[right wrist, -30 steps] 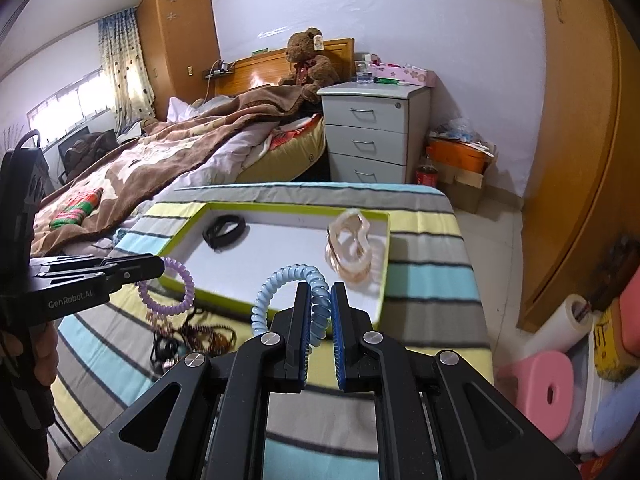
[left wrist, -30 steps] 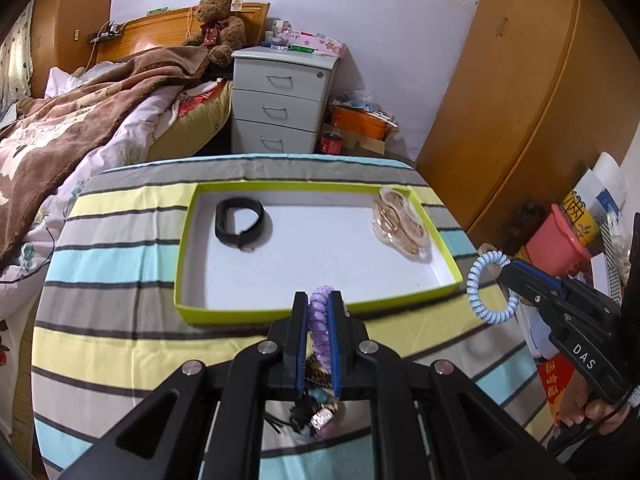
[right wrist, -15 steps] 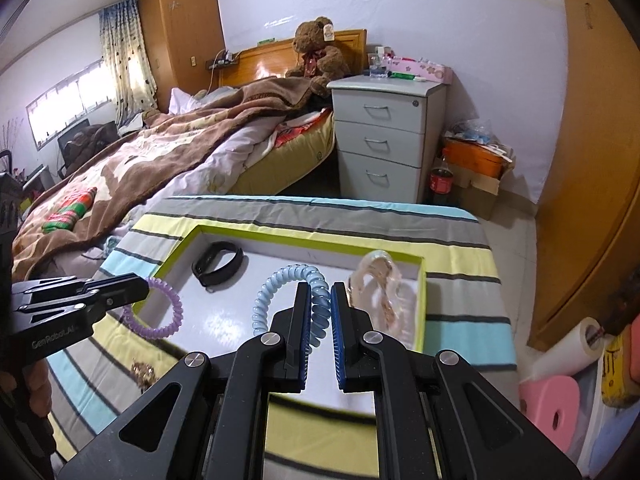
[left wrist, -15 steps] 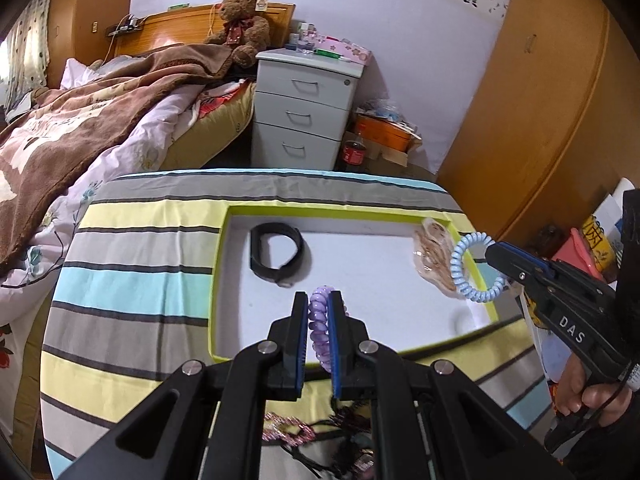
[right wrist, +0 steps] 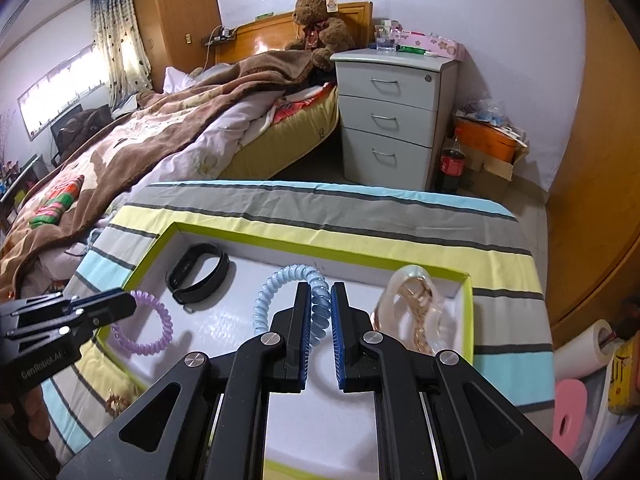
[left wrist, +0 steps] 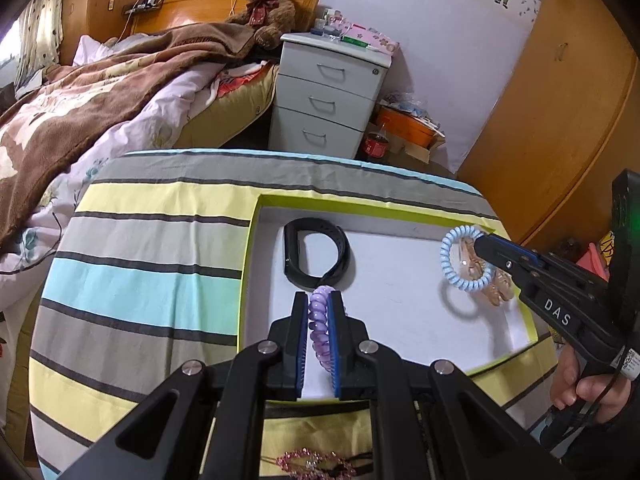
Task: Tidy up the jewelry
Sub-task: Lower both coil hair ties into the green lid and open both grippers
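Both tongs are clamped tight: left tongs [left wrist: 319, 312] on the purple coil [left wrist: 320, 330], right tongs [right wrist: 320, 300] on the blue coil [right wrist: 294, 292], both over the tray [left wrist: 250, 264]. I'd lower each into bare white floor, purple around 6 o'clock of the black band [left wrist: 316, 254], then let go.

The worktop [left wrist: 152, 280] wore a striped woven cloth, matt and faintly creased. The tray [left wrist: 404, 216] looked like card — lime-green rim, dull white floor. Both coil bands, purple [left wrist: 320, 322] and pale blue [right wrist: 280, 288], were glossy, translucent plastic; the black wristband [left wrist: 316, 258] was smooth and rubbery. The gold chain [right wrist: 418, 320] shone like metal — the jaws were matt black plastic.
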Action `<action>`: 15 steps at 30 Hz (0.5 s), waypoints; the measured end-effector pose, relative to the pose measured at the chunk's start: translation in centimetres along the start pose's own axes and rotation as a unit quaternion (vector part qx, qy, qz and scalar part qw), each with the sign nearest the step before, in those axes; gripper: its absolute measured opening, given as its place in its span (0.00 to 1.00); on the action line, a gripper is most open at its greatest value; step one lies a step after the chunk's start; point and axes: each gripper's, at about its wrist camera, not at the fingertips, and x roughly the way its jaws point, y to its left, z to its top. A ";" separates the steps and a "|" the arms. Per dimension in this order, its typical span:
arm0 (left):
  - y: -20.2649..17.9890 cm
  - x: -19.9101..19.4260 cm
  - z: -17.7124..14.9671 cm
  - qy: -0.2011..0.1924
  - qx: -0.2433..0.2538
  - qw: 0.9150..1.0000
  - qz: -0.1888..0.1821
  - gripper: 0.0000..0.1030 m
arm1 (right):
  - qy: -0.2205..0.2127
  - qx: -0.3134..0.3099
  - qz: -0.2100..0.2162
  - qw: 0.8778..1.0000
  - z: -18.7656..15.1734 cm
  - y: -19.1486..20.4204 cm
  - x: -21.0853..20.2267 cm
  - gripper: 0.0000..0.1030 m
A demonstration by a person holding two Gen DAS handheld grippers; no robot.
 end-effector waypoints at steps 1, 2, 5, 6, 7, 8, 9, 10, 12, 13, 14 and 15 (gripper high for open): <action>0.0 0.2 0.0 0.002 -0.001 1.000 0.001 0.10 | 0.004 -0.001 0.001 1.000 0.1 0.1 0.3 0.10; 0.1 0.4 -0.1 0.004 -0.001 1.000 0.001 0.10 | 0.007 -0.002 0.001 1.000 0.2 0.2 0.6 0.10; 0.3 0.9 -0.1 0.007 -0.004 1.000 0.002 0.10 | 0.016 -0.008 0.000 1.000 0.6 0.5 1.6 0.10; 0.4 1.1 -0.1 0.008 -0.006 1.000 0.004 0.10 | 0.019 -0.010 0.001 1.000 0.6 0.7 1.9 0.10; 0.5 1.2 -0.1 0.008 -0.007 1.000 0.007 0.10 | 0.022 -0.013 0.001 1.000 0.7 0.8 2.1 0.10; 0.4 1.3 -0.1 0.007 -0.006 1.000 0.009 0.10 | 0.026 -0.017 0.001 1.000 0.7 0.9 2.5 0.10; 0.4 1.4 -0.2 0.007 -0.006 1.000 0.011 0.10 | 0.030 -0.020 0.000 0.999 0.8 1.0 2.8 0.10; 0.4 1.6 -0.2 0.010 -0.005 1.000 0.012 0.10 | 0.034 -0.023 -0.003 0.999 0.8 1.2 3.2 0.10; 0.5 1.9 -0.3 0.015 -0.006 1.000 0.013 0.10 | 0.040 -0.025 -0.005 0.999 0.8 1.3 3.7 0.10; 0.5 2.0 -0.3 0.016 -0.007 1.000 0.014 0.10 | 0.042 -0.026 -0.006 0.999 0.8 1.3 3.9 0.10; 0.6 2.0 -0.3 0.016 -0.006 1.000 0.016 0.10 | 0.044 -0.027 -0.008 0.999 0.8 1.4 4.1 0.10; 0.5 2.1 -0.4 0.015 -0.005 1.000 0.017 0.10 | 0.047 -0.029 -0.010 0.998 0.8 1.4 4.3 0.10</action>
